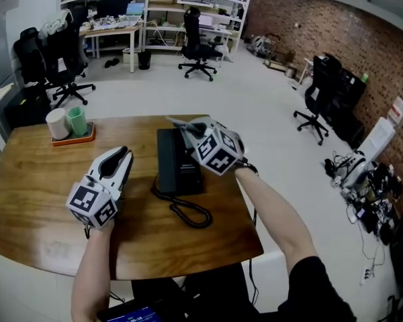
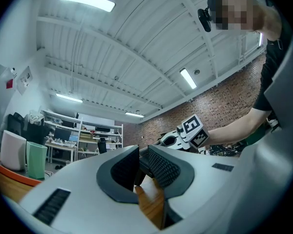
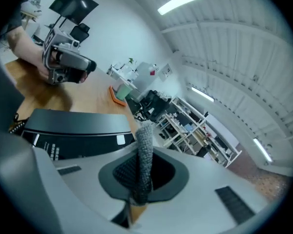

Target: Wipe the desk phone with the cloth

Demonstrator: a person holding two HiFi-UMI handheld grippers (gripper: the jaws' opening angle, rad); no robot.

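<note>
Leftmost, an orange tray [image 1: 72, 140] with two cups [image 1: 76, 121] is sitting near the table [image 1: 33, 206] edge, well apart from the work. Left gripper [image 1: 122, 155]: waiting just beside the desk phone [image 1: 178, 163], jaws standing slightly apart and gripping nothing, probably ready to steady the set. Phone: lying flat mid-table, its coiled cord [image 1: 188, 212] trailing toward the person. Right gripper [image 1: 190, 131]: pinching the grey cloth [image 3: 145, 150] tight and reaching over the phone's far end, seemingly to drag the fold across it.
</note>
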